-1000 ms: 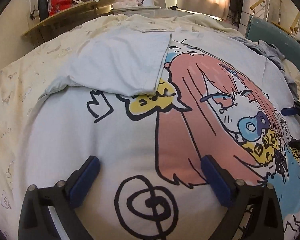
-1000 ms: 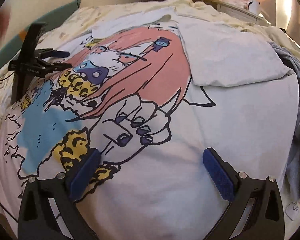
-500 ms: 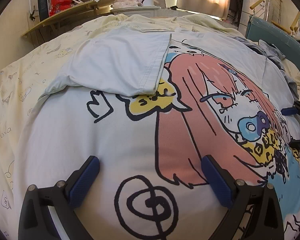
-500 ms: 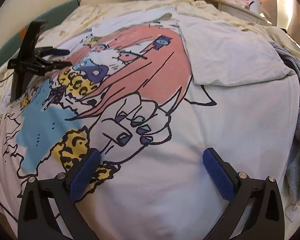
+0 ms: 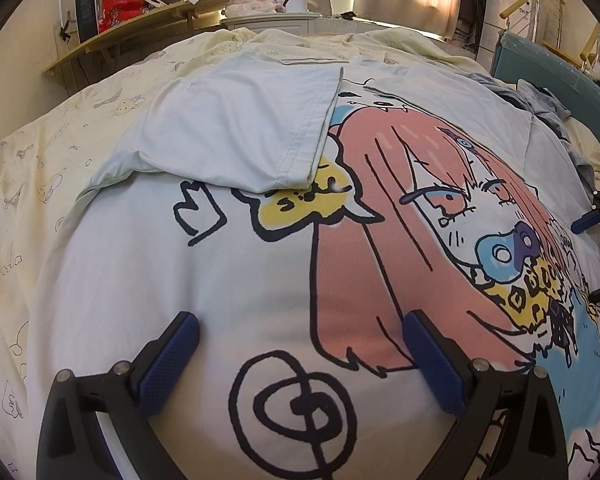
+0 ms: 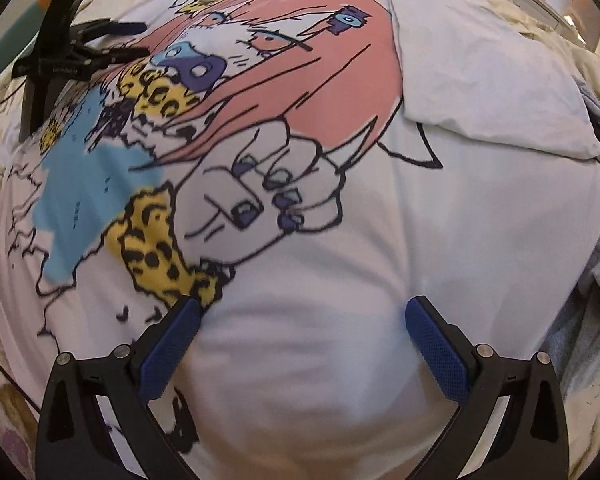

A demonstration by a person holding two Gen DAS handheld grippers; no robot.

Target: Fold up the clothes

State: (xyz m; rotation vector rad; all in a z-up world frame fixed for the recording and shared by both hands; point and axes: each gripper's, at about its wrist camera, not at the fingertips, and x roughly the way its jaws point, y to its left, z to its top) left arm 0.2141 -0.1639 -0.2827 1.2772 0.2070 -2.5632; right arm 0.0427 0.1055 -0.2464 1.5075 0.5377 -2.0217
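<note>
A white T-shirt (image 5: 236,280) with a large cartoon print of a pink-haired face lies flat on the bed, print up. It also fills the right wrist view (image 6: 420,220). Both sleeves are folded inward over the body: one sleeve (image 5: 236,136) and the other sleeve (image 6: 492,80). My left gripper (image 5: 300,324) is open and empty, low over the shirt's side by a black spiral mark. My right gripper (image 6: 302,308) is open and empty, low over the opposite side. Each gripper shows in the other's view: the right one (image 5: 596,256), the left one (image 6: 136,42).
The shirt lies on a pale yellow printed bedsheet (image 5: 60,152). Grey clothes (image 6: 580,300) are piled at the shirt's edge by my right gripper. A wooden shelf with clutter (image 5: 140,12) and a teal headboard (image 5: 560,76) stand beyond the bed.
My right gripper has moved forward and lower over the shirt, so the print fills more of its view. My left gripper has hardly moved.
</note>
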